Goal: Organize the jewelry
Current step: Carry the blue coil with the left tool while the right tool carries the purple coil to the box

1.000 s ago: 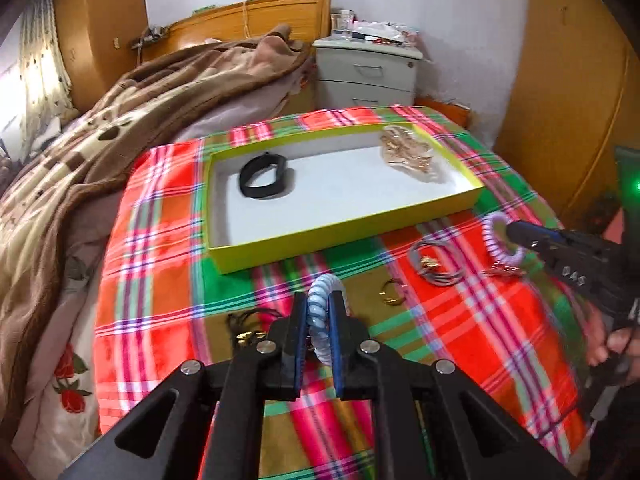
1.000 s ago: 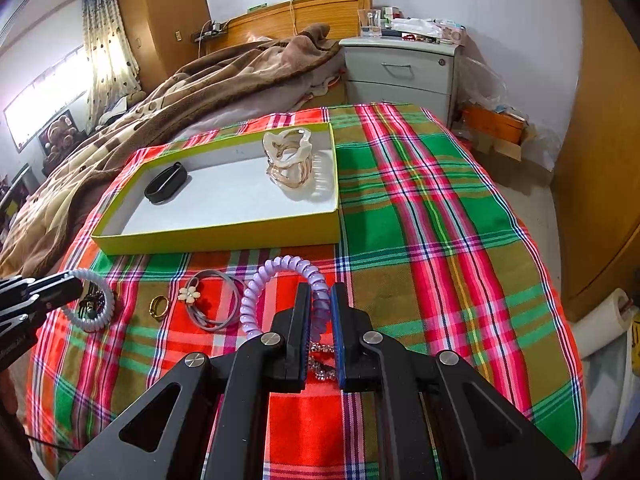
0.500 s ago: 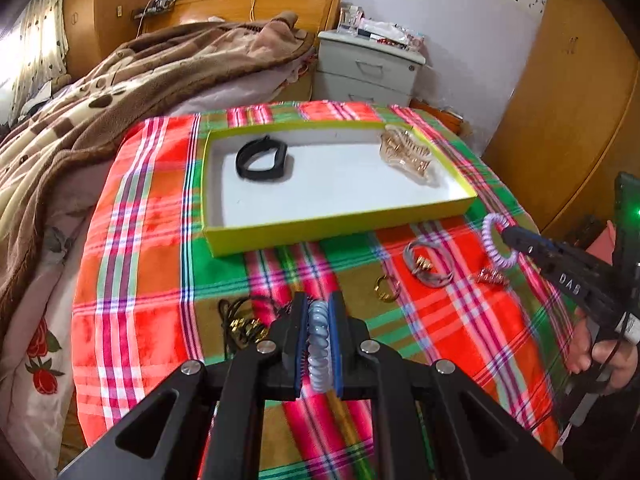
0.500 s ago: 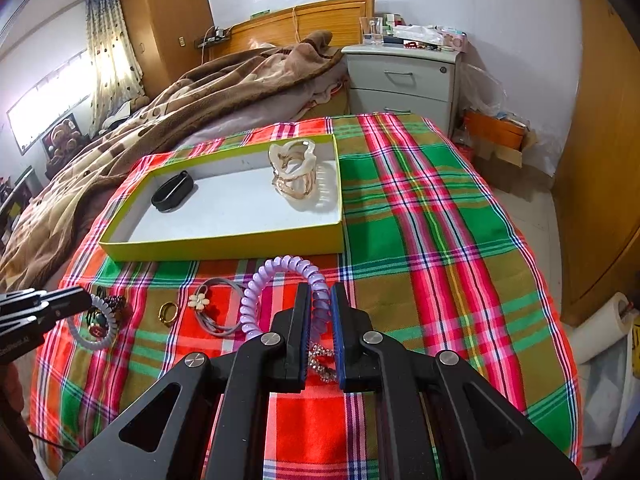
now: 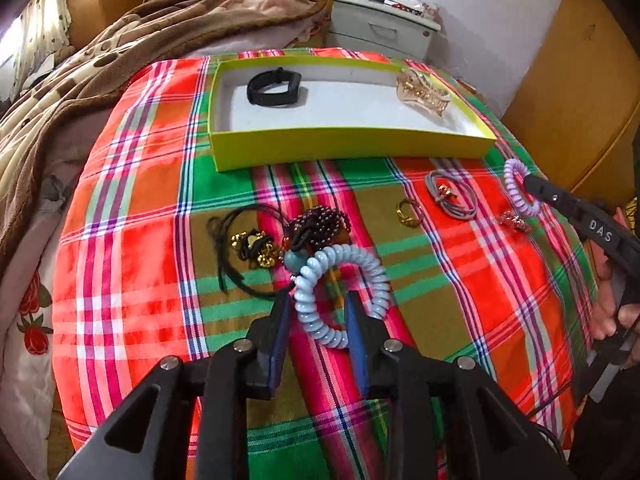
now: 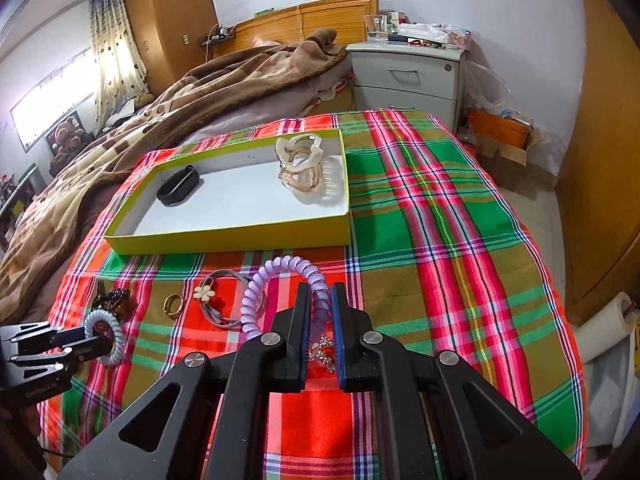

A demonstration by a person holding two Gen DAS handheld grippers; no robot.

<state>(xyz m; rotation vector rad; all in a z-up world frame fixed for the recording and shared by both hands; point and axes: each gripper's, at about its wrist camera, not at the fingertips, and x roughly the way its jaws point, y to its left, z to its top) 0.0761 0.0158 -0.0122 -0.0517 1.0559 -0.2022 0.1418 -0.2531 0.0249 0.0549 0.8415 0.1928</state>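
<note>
The plaid red-and-green bedspread (image 5: 132,216) serves as the work surface. On it, the shallow yellow-green cardboard tray (image 6: 224,236) holds a black band (image 6: 178,190) and a translucent claw clip (image 6: 300,168), evidently the collection point. The right gripper (image 6: 320,300) pinches a lilac spiral hair tie (image 6: 276,272), lifted for transfer. The left gripper (image 5: 318,312) stands wide, with the pale blue spiral hair tie (image 5: 340,288) loose between its fingers, on the cloth.

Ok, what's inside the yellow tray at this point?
Inside the yellow tray lie a black band at its left end and a translucent beige hair claw at its right end, apart from each other. The near wall hides a strip of the floor.
</note>
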